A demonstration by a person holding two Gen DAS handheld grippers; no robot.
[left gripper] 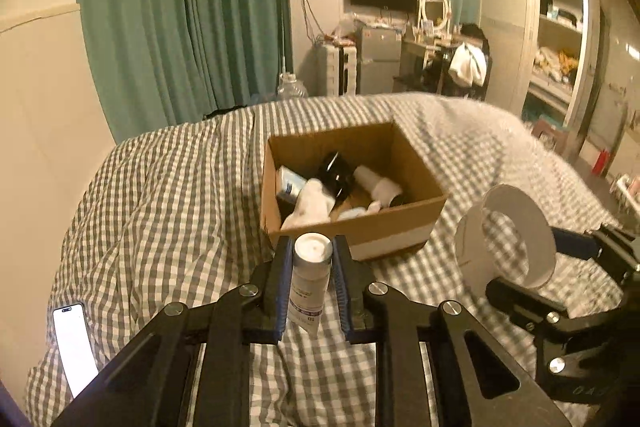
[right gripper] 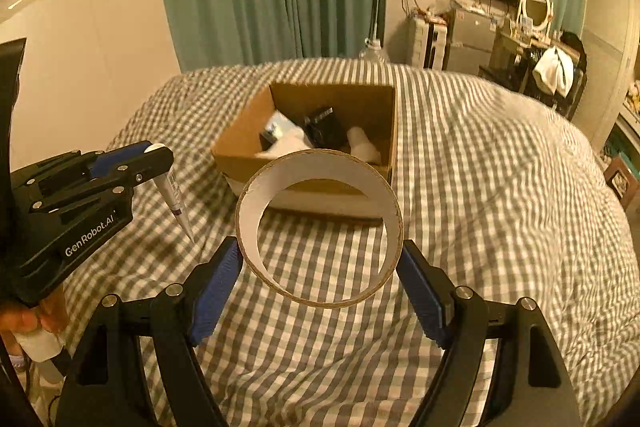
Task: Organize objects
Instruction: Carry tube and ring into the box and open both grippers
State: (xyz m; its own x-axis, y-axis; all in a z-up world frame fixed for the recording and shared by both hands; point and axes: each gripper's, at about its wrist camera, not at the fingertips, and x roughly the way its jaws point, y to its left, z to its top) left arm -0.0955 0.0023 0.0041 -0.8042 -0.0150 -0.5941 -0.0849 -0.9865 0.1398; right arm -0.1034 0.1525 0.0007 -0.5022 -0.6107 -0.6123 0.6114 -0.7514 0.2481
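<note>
Gingham-covered bed (left gripper: 168, 195) carries an open brown cardboard box (left gripper: 360, 227) at 12 o'clock; my left tool (left gripper: 312, 267) clamps a white squeeze tube (left gripper: 310, 283), my right tool (right gripper: 320, 267) a wide white cardboard ring (right gripper: 320, 227).

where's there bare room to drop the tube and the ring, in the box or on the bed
The cardboard box is crowded along its left and middle with a white cloth, a black item and a white bottle; its far right corner shows bare floor. The checkered bedspread is free right of the box and between the box and both grippers. A phone takes the bed's left edge.
</note>
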